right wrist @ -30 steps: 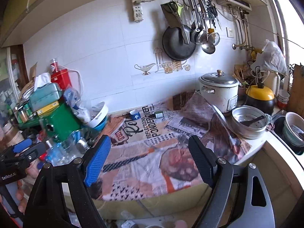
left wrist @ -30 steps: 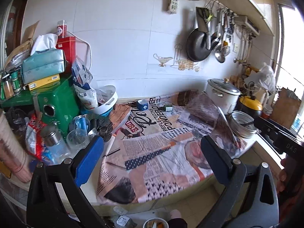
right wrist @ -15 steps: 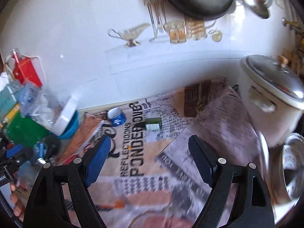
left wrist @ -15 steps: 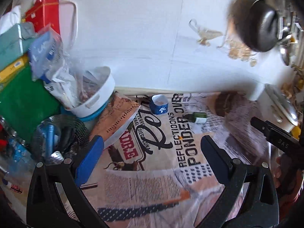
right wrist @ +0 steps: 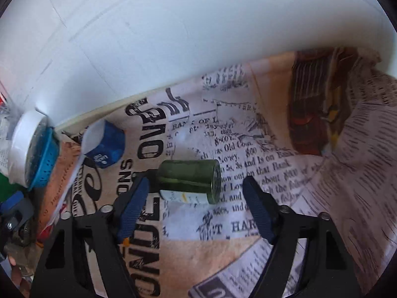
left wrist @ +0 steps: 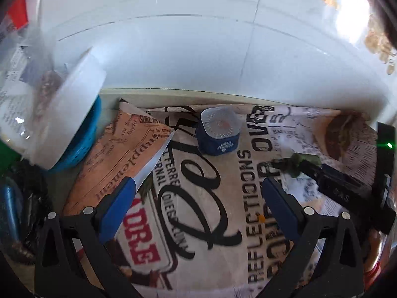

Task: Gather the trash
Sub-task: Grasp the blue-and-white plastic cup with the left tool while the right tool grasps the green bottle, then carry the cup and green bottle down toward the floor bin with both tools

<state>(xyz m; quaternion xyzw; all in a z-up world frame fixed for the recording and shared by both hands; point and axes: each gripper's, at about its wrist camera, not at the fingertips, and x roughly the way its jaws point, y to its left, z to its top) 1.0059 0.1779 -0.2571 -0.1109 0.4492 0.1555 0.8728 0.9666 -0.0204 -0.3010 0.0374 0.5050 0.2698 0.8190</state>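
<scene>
Ok, your right gripper (right wrist: 196,198) jaws apart, straddling green bottle (right wrist: 189,177) lying sideways on newsprint-covered counter (right wrist: 248,136). Centre pads on glass body, squeeze slow so it doesn't roll. Left gripper (left wrist: 198,198) also apart, blue cup (left wrist: 218,134) ahead.

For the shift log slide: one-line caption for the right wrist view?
Open right gripper closing in on a small green bottle lying on its side on the newsprint cloth, blue cup behind.
</scene>
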